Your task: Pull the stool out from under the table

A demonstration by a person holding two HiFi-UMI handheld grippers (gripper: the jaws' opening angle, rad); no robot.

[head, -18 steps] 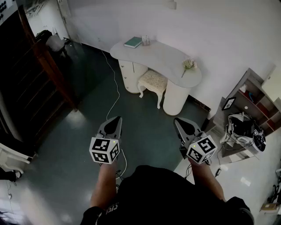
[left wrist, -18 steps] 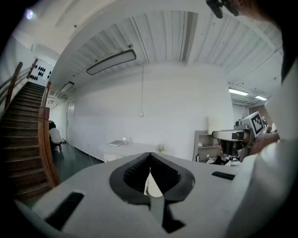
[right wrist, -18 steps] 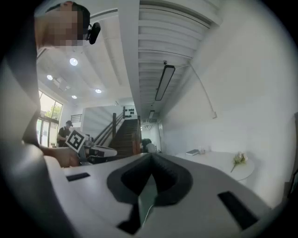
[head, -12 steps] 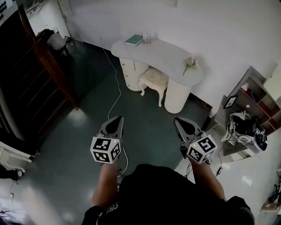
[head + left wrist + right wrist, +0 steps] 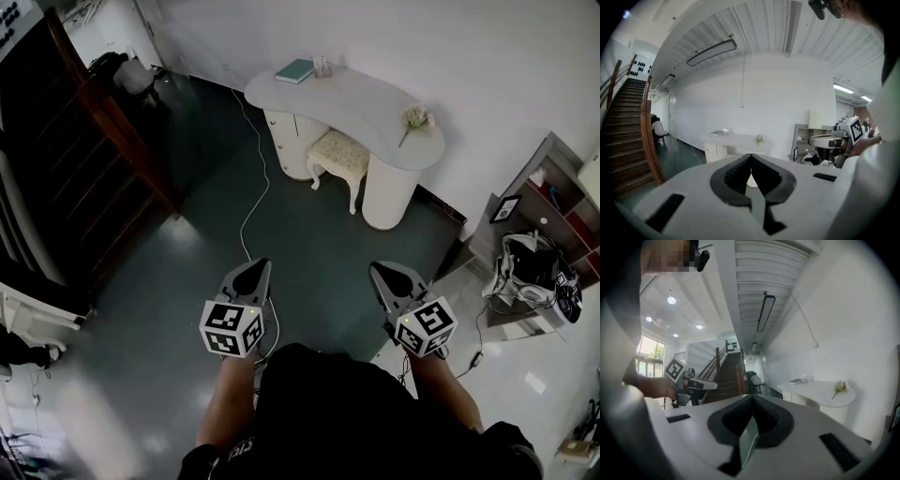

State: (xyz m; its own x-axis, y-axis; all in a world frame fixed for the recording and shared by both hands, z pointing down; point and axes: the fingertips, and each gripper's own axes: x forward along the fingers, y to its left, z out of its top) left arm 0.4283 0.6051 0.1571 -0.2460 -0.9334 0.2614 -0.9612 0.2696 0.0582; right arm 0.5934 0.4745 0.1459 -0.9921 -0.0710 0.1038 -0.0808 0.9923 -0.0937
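Dark green floor [image 5: 309, 234] spans the room, bounded by a white wall [image 5: 469, 56] at the far side. A wooden staircase [image 5: 56, 169] rises along the left. The white curved table [image 5: 375, 117] stands against the wall on two pedestals. An open shelf unit [image 5: 553, 187] stands at right.

The stool [image 5: 339, 153], cream with a patterned seat and curved legs, sits tucked under the table between the pedestals, well apart from both grippers.

The left gripper [image 5: 255, 272] and right gripper [image 5: 382, 272] are held side by side over the floor and point toward the table; each has its jaws together with nothing between them.

A white cable [image 5: 255, 202] trails across the floor. A teal book [image 5: 295, 70] and a flower sprig [image 5: 414, 119] lie on the tabletop.
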